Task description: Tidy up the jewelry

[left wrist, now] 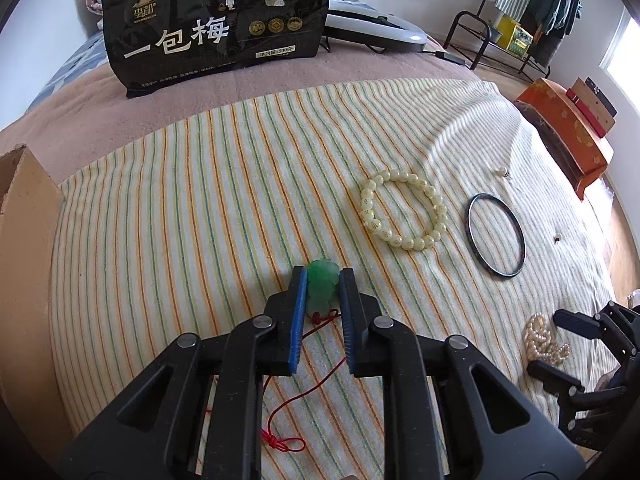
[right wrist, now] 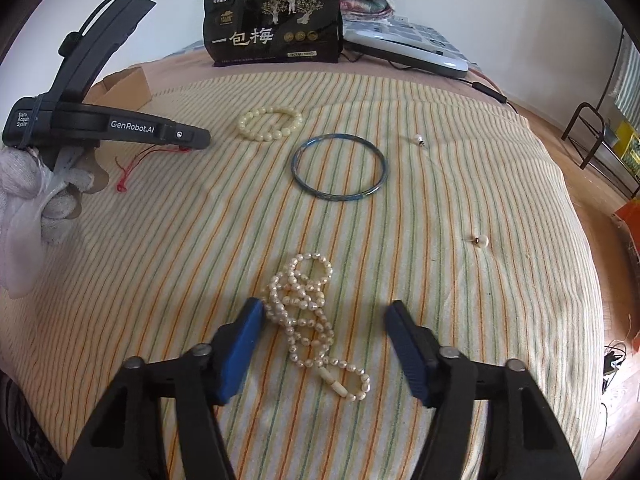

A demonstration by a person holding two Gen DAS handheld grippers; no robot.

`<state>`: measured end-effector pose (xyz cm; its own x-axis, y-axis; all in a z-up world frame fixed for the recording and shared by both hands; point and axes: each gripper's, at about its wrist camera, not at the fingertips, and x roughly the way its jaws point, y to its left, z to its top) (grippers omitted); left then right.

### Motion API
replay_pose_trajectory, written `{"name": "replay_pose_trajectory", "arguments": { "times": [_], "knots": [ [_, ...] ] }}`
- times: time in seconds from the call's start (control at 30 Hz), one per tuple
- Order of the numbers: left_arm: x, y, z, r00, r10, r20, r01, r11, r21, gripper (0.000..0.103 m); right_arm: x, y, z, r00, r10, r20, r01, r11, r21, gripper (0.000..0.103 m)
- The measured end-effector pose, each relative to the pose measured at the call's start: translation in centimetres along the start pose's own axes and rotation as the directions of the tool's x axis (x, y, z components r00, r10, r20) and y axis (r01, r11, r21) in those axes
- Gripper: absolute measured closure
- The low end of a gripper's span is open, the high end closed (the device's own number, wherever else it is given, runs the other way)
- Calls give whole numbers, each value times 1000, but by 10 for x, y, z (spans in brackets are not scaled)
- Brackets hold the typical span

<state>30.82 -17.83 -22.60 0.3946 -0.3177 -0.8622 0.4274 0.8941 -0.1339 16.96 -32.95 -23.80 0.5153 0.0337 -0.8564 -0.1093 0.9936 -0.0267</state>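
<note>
On the striped cloth [left wrist: 200, 208], my left gripper [left wrist: 323, 274] is shut on a green jade pendant [left wrist: 322, 286]; its red cord [left wrist: 296, 396] trails back under the jaws. My right gripper [right wrist: 325, 305] stands open astride a heaped pearl necklace [right wrist: 308, 308]. The left pad is close beside the pearls and the right pad is well clear of them. In the left wrist view the same necklace [left wrist: 538, 336] lies between the right gripper's fingers [left wrist: 572, 322]. A cream beaded bracelet [left wrist: 368, 200] and a dark bangle [left wrist: 471, 220] lie farther out.
Two pearl earrings [right wrist: 482, 241] [right wrist: 419, 139] lie at the right. A cardboard box [left wrist: 24, 240] stands at the left, and a black snack bag [left wrist: 216, 28] and a grey device [left wrist: 376, 28] at the back. A gloved hand [right wrist: 36, 200] holds the left gripper. An orange box [left wrist: 568, 132] sits off the bed.
</note>
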Motion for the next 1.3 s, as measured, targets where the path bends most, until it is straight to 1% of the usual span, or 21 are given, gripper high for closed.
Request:
{"name": "replay_pose_trajectory", "arguments": {
  "times": [0.07, 0.1, 0.17, 0.27, 0.37, 0.53, 1.0, 1.3],
  "knots": [
    [-2, -1, -1, 1000, 2, 1, -2, 1000, 3, 88, -1, 0, 0, 1000, -4, -2, 4, 1000, 0, 64],
    [-4, -1, -2, 1000, 3, 1, -3, 1000, 4, 88, -2, 0, 0, 1000, -5, -3, 5, 1000, -2, 68],
    [-8, 0, -4, 1000, 3, 3, -3, 1000, 3, 88, -3, 1, 0, 1000, -6, -4, 6, 1000, -1, 80],
    [-16, 0, -6, 1000, 0, 10, 0, 1000, 1, 88, -4, -1, 0, 1000, 17, -5, -17, 1000, 18, 90],
    [-25, 0, -8, 1000, -2, 21, 2, 1000, 1, 88, -7, -5, -1, 999, 47, -1, -47, 998, 47, 97],
    [-42, 1, -11, 999, -16, 40, 17, 1000, -13, 88, -19, -11, 0, 997, 73, 24, -75, 994, 83, 98],
    [-106, -3, -19, 991, -31, 128, 31, 999, -5, 88, -76, -21, 14, 991, 48, 127, -63, 991, 115, 98],
    [-147, 8, -26, 984, -33, 177, 37, 999, -16, 88, -110, -18, 25, 981, 43, 190, -65, 991, 115, 98]
  ]
}}
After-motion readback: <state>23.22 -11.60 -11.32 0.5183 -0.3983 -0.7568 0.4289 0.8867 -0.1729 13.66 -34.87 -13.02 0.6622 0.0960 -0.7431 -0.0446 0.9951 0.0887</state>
